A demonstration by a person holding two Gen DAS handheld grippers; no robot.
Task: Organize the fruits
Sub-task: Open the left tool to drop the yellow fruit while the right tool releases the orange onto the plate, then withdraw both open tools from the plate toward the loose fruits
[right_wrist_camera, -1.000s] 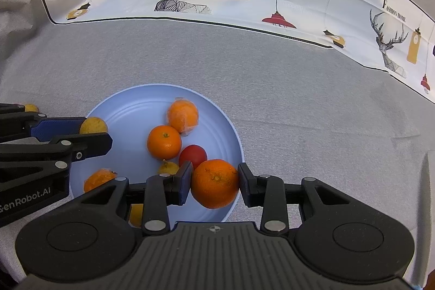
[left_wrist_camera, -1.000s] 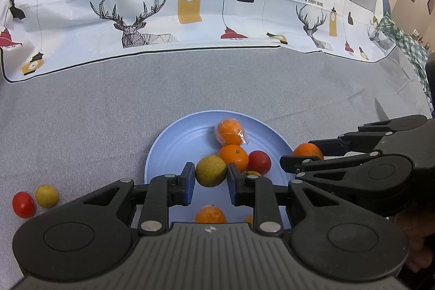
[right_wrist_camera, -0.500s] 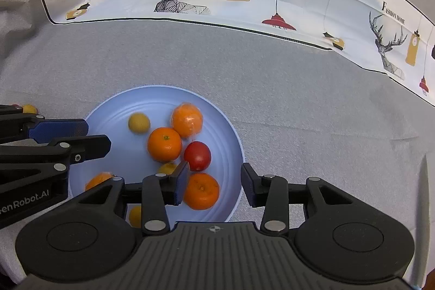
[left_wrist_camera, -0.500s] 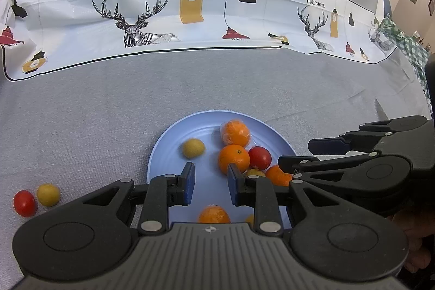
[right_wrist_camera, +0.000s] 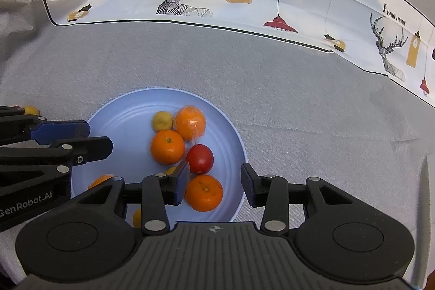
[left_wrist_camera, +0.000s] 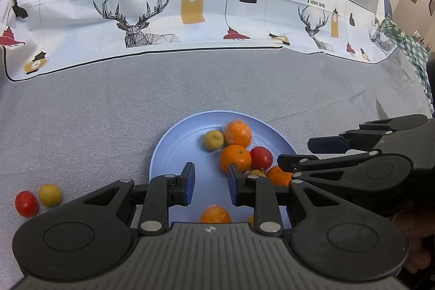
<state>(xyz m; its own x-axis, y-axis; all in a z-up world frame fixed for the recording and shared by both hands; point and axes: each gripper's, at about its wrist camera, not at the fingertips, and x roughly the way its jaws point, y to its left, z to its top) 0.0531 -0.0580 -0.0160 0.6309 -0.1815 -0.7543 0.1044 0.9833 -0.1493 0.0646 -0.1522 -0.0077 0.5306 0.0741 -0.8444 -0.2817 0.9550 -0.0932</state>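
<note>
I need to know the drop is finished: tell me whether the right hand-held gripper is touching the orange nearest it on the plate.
Cannot tell. In the right wrist view the orange lies on the blue plate between the open right hand-held gripper pads, clear of one, overlapping the other.

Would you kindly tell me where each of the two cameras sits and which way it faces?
Left wrist view: sits on the left tool, looking forward and down over the blue plate; its own open fingers show, plus the right tool and part of a hand at right.
Right wrist view: sits on the right tool, looking down at the plate's right side; its own open fingers show, with the left tool at left.
Shared: plate, red tomato, grey cloth.
</note>
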